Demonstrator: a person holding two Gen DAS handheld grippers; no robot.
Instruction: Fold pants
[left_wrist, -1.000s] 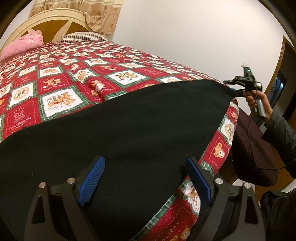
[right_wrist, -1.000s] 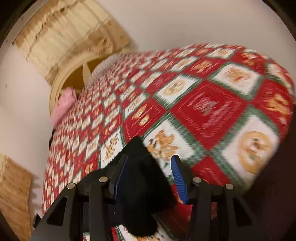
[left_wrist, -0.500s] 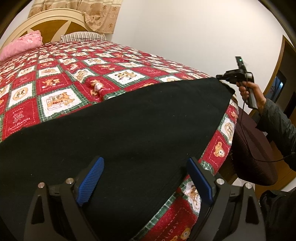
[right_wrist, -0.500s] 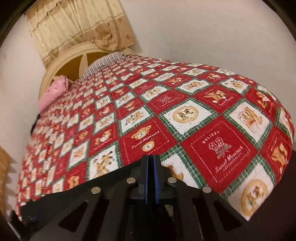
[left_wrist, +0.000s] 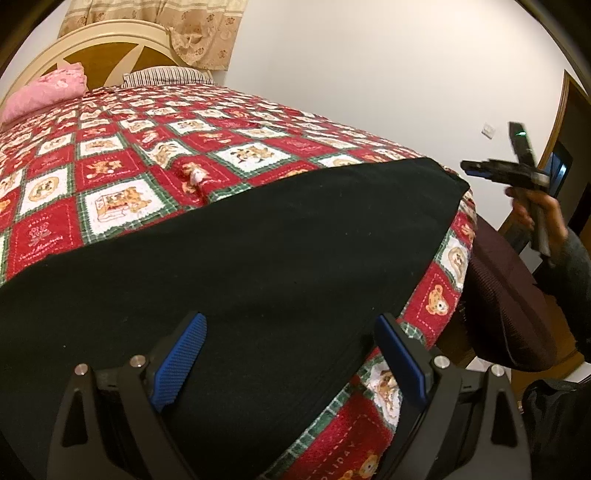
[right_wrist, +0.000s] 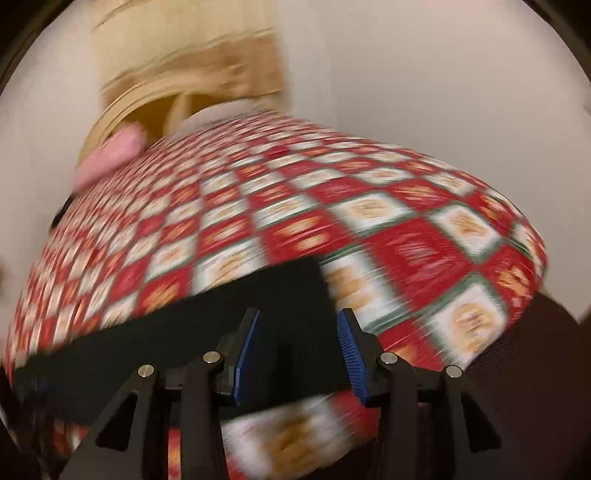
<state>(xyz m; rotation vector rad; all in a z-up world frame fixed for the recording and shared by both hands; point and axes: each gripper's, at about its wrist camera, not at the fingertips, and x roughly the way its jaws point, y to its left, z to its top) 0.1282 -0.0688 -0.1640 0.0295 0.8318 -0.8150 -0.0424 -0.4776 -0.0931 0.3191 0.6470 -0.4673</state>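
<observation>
Across the foot of the bed (left_wrist: 155, 147), on a red checked bedspread (left_wrist: 110, 177), the black pants (left_wrist: 258, 251) lie flat along the near edge, spread wide, presumably so that a clean fold line can be taken. At the head end sit a pink pillow (left_wrist: 44, 92) and a striped pillow (left_wrist: 162, 75), well apart from the garment. A dark chair (left_wrist: 506, 295) stands beside the bed corner.

Left gripper (left_wrist: 291, 363): jaws spread wide, poised over the near part of the pants, gripping nothing.

Right gripper (right_wrist: 297, 350): jaws apart, with the corner of the pants (right_wrist: 221, 317) showing between them; this view is blurred, so contact cannot be confirmed. From the left view it hangs clear of the far corner.

Containers: none in view.

Judgement: no fold is yet made; both ends need gripping first.
</observation>
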